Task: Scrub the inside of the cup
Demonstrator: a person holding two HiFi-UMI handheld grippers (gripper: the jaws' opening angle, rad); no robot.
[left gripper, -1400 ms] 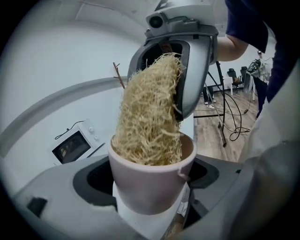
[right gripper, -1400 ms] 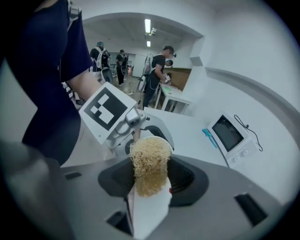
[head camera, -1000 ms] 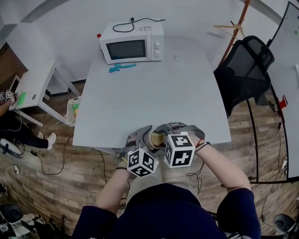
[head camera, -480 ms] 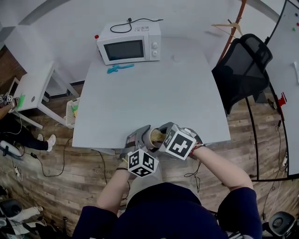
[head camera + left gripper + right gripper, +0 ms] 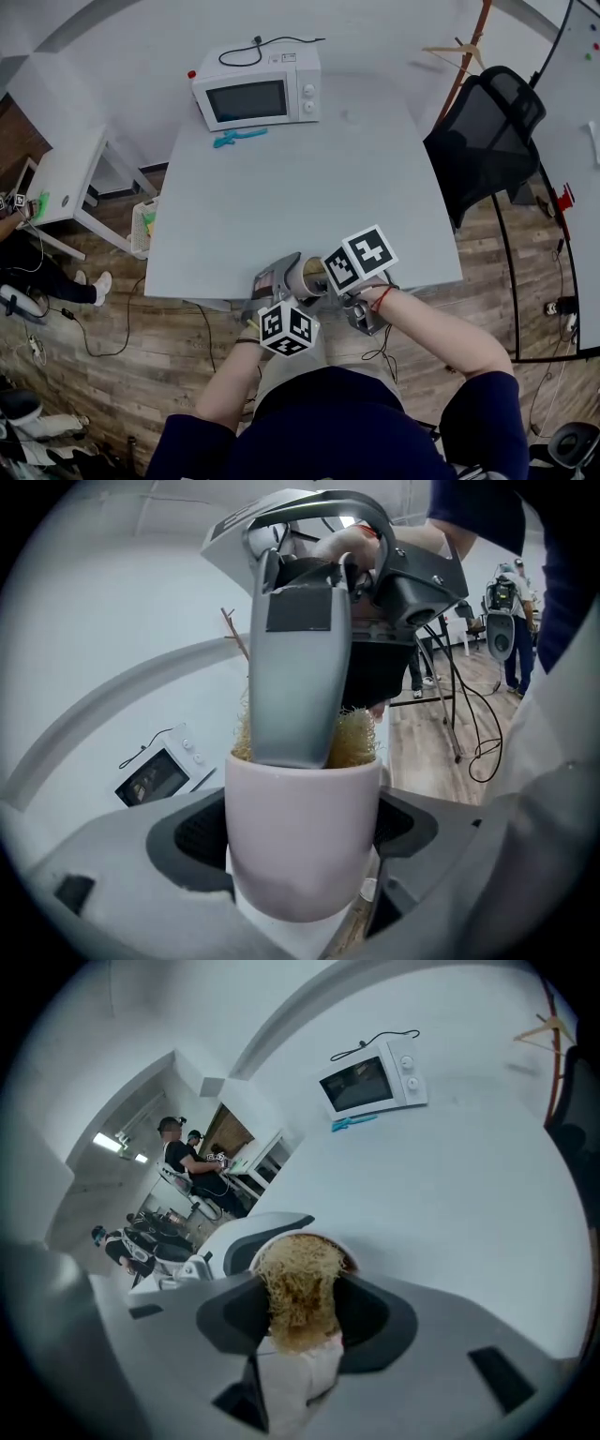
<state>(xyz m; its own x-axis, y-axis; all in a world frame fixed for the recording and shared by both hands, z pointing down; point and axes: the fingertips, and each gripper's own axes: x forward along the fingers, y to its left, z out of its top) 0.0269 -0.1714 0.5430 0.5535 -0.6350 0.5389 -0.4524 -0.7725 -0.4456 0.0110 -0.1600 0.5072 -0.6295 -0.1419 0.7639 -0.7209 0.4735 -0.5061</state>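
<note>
Grey table [image 5: 309, 187]: microwave [image 5: 255, 86], teal tool [image 5: 239, 137]

One cup [image 5: 302, 836]; one fibrous scrub pad [image 5: 295, 1288]; two handheld tools, the left gripper [image 5: 292, 278] and the right gripper [image 5: 319, 274]; one grey surface [image 5: 309, 197] bearing one microwave [image 5: 255, 91] and one teal item [image 5: 238, 138]; one black chair [image 5: 478, 141]; one white side table [image 5: 70, 173].

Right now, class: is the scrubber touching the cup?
Touching. The left gripper view shows the scrubber stuffed into the cup, its fibres pressed against the rim.
</note>
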